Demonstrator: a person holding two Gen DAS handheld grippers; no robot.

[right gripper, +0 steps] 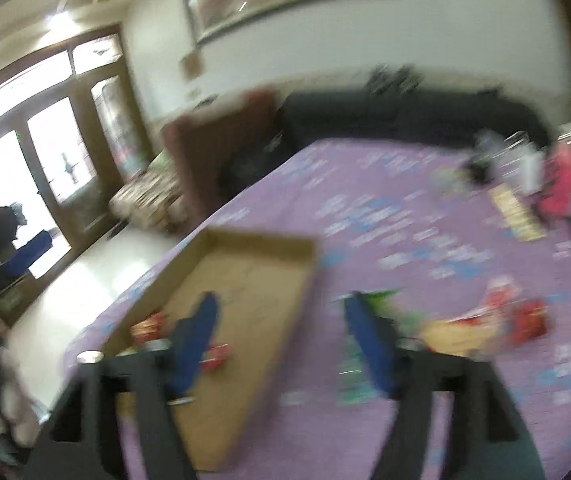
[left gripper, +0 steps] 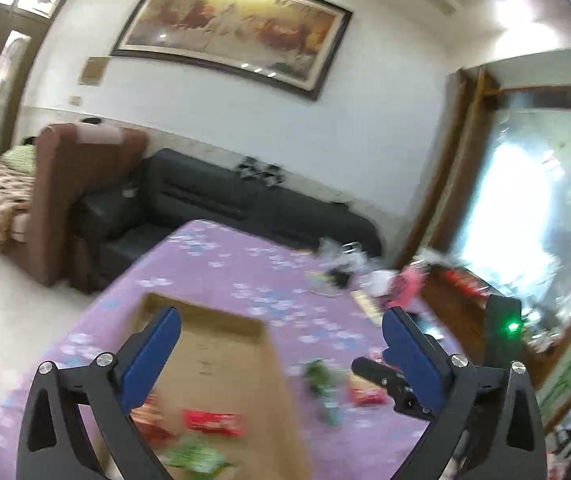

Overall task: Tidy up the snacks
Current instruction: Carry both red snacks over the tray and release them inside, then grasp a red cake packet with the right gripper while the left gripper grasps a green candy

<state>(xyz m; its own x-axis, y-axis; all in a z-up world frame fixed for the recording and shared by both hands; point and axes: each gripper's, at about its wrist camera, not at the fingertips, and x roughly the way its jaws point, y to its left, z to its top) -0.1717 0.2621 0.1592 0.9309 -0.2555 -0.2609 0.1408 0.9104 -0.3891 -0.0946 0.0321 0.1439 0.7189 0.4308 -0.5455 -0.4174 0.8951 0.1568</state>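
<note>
A shallow cardboard box (left gripper: 221, 360) lies on the purple flowered tablecloth (left gripper: 221, 272). Inside its near end are a red packet (left gripper: 213, 422), a green packet (left gripper: 195, 458) and an orange-red one (left gripper: 149, 420). My left gripper (left gripper: 281, 316) hangs above the box, open, blue pads wide apart and empty. Right of the box, green packets (left gripper: 321, 380) and a red packet (left gripper: 367, 396) lie loose on the cloth. The right wrist view is blurred: my right gripper (right gripper: 281, 304) is open and empty over the right wall of the box (right gripper: 245, 280). Beyond it lie green packets (right gripper: 385, 300), red packets (right gripper: 525, 320) and a yellowish one (right gripper: 457, 332).
Clutter sits at the table's far right: a pink thing (left gripper: 405, 284), white bags and a flat yellow box (right gripper: 517, 216). A black sofa (left gripper: 245, 200) and a brown armchair (left gripper: 73, 184) stand behind the table. A wooden cabinet (left gripper: 457, 300) flanks the right.
</note>
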